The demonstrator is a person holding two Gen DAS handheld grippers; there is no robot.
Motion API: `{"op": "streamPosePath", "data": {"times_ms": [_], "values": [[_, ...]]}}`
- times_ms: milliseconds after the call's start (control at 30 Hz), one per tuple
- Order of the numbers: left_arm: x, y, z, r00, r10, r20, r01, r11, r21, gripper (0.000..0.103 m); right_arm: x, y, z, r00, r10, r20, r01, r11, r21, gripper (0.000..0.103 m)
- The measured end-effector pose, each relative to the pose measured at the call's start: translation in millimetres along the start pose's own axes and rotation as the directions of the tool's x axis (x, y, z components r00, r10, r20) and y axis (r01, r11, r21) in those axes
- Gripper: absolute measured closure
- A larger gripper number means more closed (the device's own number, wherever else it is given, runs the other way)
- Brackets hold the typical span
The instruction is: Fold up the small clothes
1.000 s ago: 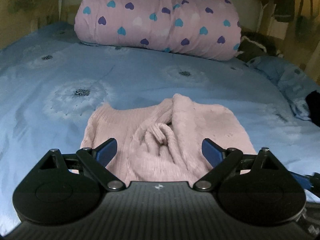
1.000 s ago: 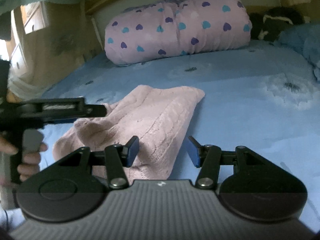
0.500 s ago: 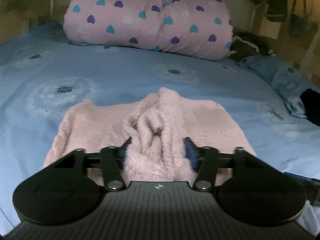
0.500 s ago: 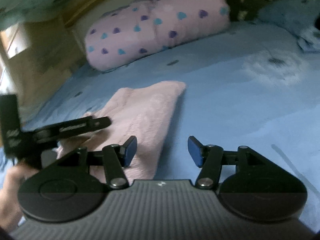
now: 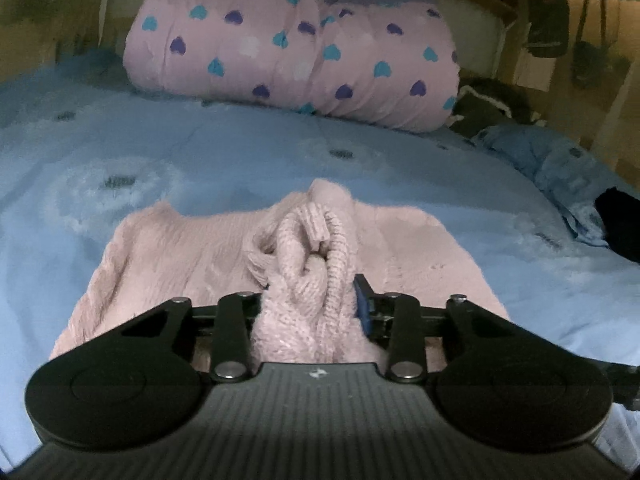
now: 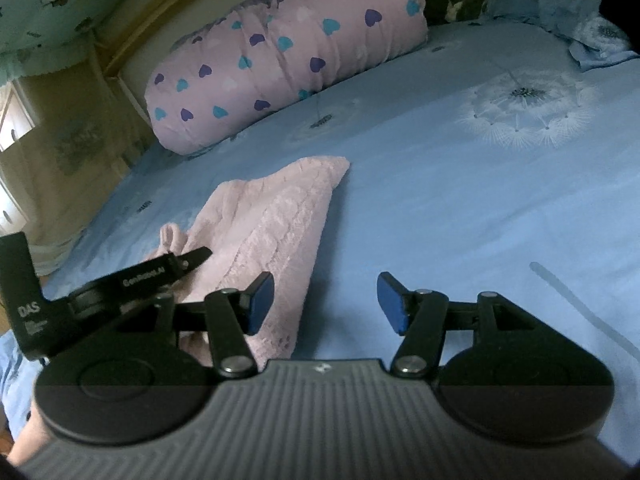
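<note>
While right claw [image 6: 326,302] gapes empty, left claw [image 5: 310,304] is closing — pinching pink sweater [image 5: 304,280].

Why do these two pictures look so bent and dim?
Left wrist view: wide lens bows the bed, the light is dim, and the heart pillow is soft, while the pink sweater in the closing left claw looks clearer. Right wrist view: tilted, brighter, edges smeared.

One pink knit garment [image 5: 192,248], one heart-print bedroll [image 5: 296,48], two tongs [image 5: 308,304] [image 6: 326,300]
</note>
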State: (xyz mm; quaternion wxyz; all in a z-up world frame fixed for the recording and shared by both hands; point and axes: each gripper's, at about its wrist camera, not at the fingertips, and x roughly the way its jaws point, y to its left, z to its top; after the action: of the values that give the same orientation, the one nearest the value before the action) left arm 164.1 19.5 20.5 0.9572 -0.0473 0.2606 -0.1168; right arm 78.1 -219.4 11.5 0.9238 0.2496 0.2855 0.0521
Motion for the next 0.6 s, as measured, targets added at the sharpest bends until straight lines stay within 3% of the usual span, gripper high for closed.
{"op": "streamPosePath", "data": {"times_ms": [267,400,600], "values": [[-40.7,6.2,24.9,0.990,0.009,0.143,-0.012,1.000,0.018,0.066,-3.4,1.1,-0.9,1.000,-0.007,0.009,0.007,1.000,-0.012,0.043],[-45.8,30.7,20.7,0.990,0.084,0.113,-0.084,0.996,-0.012,0.066,-5.9,1.6,-0.1,1.000,-0.005,0.020,0.005,1.000,-0.026,0.043],[-53.2,64.4,4.1,0.982,0.175,0.065,-0.177,0.984,0.031,0.064,-9.3,9.2,0.2,1.000,0.001,0.026,0.001,0.997,-0.078,0.043]]}}
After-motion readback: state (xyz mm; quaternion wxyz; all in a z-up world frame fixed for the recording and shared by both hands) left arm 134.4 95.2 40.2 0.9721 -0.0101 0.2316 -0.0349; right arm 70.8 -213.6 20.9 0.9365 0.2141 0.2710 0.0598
